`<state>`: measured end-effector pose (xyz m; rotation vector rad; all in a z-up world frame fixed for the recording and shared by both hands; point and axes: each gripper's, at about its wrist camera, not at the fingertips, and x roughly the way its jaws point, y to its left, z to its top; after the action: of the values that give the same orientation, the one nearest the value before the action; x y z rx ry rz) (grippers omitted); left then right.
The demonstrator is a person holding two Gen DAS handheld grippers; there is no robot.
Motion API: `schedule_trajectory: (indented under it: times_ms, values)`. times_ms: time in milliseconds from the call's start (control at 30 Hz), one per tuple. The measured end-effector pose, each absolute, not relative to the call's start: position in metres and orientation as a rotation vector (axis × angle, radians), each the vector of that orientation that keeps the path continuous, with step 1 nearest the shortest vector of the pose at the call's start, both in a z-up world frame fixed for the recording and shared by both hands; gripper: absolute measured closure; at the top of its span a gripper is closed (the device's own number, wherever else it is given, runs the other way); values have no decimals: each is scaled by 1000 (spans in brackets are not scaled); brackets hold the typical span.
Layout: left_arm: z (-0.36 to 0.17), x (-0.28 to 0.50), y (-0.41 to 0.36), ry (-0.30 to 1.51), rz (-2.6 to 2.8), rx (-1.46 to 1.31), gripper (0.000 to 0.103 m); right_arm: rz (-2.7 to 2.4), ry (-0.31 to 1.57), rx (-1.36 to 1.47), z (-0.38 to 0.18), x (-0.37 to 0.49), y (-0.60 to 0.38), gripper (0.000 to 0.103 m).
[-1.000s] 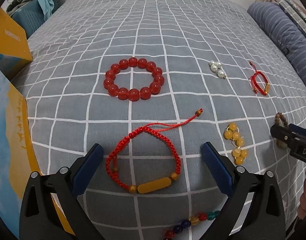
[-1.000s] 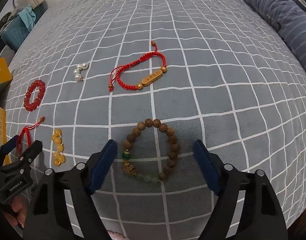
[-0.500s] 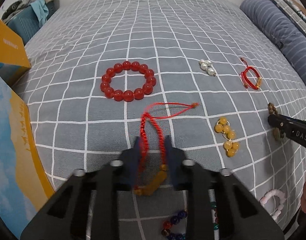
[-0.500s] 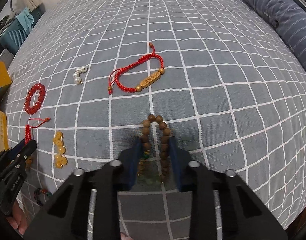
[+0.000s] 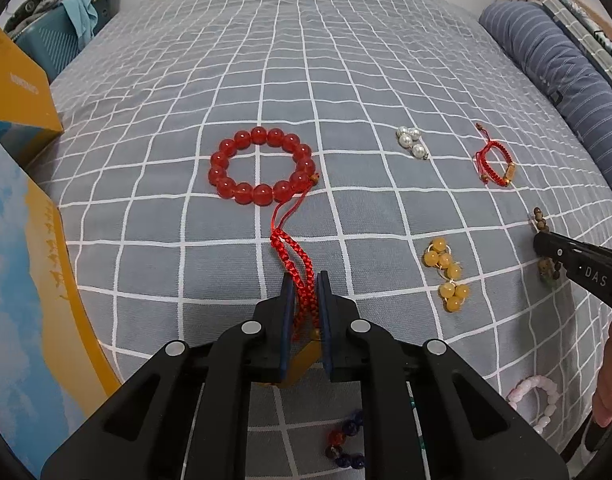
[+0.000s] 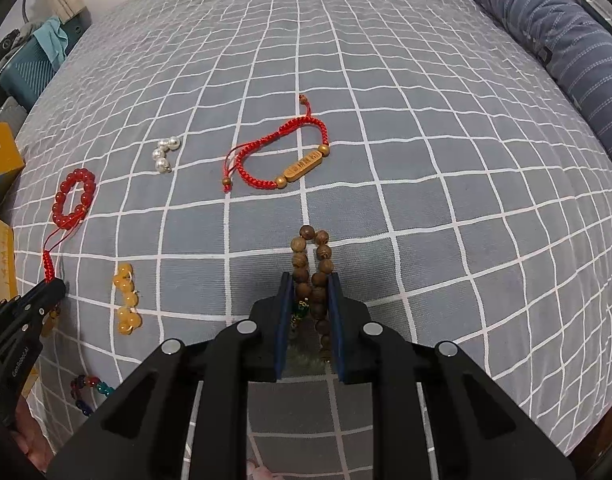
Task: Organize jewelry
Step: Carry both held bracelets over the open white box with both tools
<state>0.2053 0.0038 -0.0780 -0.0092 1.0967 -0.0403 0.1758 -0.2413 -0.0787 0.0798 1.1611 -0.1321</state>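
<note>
Left gripper [image 5: 305,280] clamps the red cord bracelet [image 5: 294,256] — its loop trails ahead toward the red bead bracelet [image 5: 262,171]; right gripper [image 6: 309,280] is closing on the wooden bead bracelet [image 6: 312,268] — pinched lengthwise

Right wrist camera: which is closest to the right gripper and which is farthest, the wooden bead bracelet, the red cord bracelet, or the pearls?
From the right gripper:
1. Wooden bead bracelet, pinched between its pads.
2. Red cord bracelet, straight ahead on the bed.
3. Pearls, farther off, ahead to the left.

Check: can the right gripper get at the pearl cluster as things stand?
Probably not yet. The right gripper is closing on the wooden bead bracelet, so it's occupied. The pearl cluster lies apart on the bedspread, with nothing over it.
</note>
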Motion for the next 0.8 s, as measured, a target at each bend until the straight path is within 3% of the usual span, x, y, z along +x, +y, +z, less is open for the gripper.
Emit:
schedule_trajectory:
  times_ms: [800]
  values:
    - [-22, 192, -2, 998, -48, 20, 92, -93, 980, 35, -15, 159, -217, 87]
